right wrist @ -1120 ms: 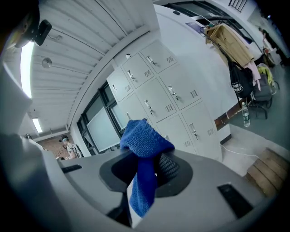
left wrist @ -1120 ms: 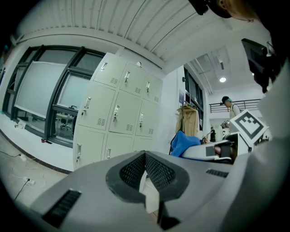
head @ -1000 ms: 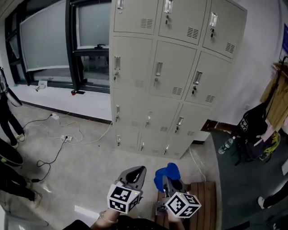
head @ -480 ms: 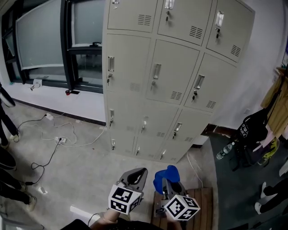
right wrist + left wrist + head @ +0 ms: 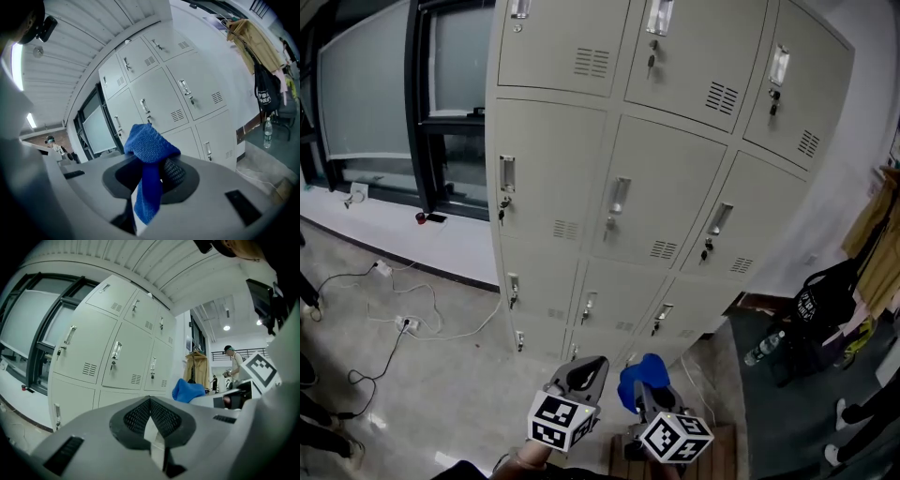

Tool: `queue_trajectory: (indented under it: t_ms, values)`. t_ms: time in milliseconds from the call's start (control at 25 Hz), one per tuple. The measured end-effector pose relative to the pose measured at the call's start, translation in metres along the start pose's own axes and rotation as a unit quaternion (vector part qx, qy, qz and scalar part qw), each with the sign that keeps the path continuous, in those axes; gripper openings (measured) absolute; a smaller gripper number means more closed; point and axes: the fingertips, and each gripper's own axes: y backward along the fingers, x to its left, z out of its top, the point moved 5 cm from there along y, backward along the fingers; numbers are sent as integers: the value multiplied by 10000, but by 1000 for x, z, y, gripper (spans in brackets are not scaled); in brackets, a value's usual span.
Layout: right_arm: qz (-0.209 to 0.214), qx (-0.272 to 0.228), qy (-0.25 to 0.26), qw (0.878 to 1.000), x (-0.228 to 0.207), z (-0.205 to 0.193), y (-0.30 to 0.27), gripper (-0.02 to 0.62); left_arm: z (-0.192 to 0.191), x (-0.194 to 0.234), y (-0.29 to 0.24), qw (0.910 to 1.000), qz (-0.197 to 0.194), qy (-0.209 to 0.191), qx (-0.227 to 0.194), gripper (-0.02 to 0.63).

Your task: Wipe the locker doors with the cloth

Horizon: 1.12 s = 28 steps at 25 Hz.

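Observation:
A beige bank of lockers (image 5: 666, 187) with small doors, handles and vents fills the head view ahead of me; it also shows in the left gripper view as lockers (image 5: 108, 357) and in the right gripper view as lockers (image 5: 173, 98). My right gripper (image 5: 639, 382) is shut on a blue cloth (image 5: 643, 374), which bunches above the jaws and hangs between them, cloth (image 5: 149, 161). My left gripper (image 5: 583, 370) is shut with nothing in it, gripper (image 5: 150, 409). Both are held low, short of the lockers' bottom row.
Dark-framed windows (image 5: 384, 84) stand left of the lockers. Cables and a power strip (image 5: 403, 323) lie on the grey floor at left. A black bag (image 5: 820, 305), a bottle (image 5: 757, 350) and hanging coats (image 5: 877, 234) crowd the right side.
The lockers have grown larger and closer in the head view as I move toward them. Both grippers keep their places low in the frame, the cloth still held.

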Motion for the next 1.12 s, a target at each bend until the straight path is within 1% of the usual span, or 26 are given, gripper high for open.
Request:
queue_trajectory:
  t_ms: [120,320,440,520,600,680,720,800,840,920,1000,1120]
  values:
    - [64,22,5,10000,-3,20,-35,84,15,25,-32,10000,-29,13,14,6]
    - [129,42,84,9999,-8,48,-88,84,42,62,-81,9999,-82,-32,-114,6]
    - [153,144,138,9997,-11,61,-118,84,57,78,-101,9997,-134,-113,-189,6]
    - [215,124,222,9994,-10,71,-139,84,63,92,-111,9995,-99,-184,-219,6]
    - [325,83,356,9988,-7,82,-157,84,69,107,-121,9995,-47,-202,-244,6]
    - [600,102,647,9960,0,97,-173,84,80,120,-128,9992,-4,-212,-347,6]
    - [795,110,861,9930,6,109,-180,84,91,126,-132,9985,36,-288,-471,6]
    - [1173,-56,1299,9845,21,144,-193,84,124,135,-140,9943,150,-631,-850,6]
    - [1339,-253,1455,9799,29,167,-199,84,144,139,-144,9908,187,-826,-1055,6]
    - [1682,-709,1597,9701,44,213,-208,84,183,145,-152,9844,143,-1107,-1363,6]
    - [2025,-1038,1658,9595,60,256,-217,84,214,148,-161,9808,7,-1267,-1484,6]
    - [2375,-1294,1913,9435,87,305,-231,84,243,148,-171,9776,-252,-1453,-1504,6]
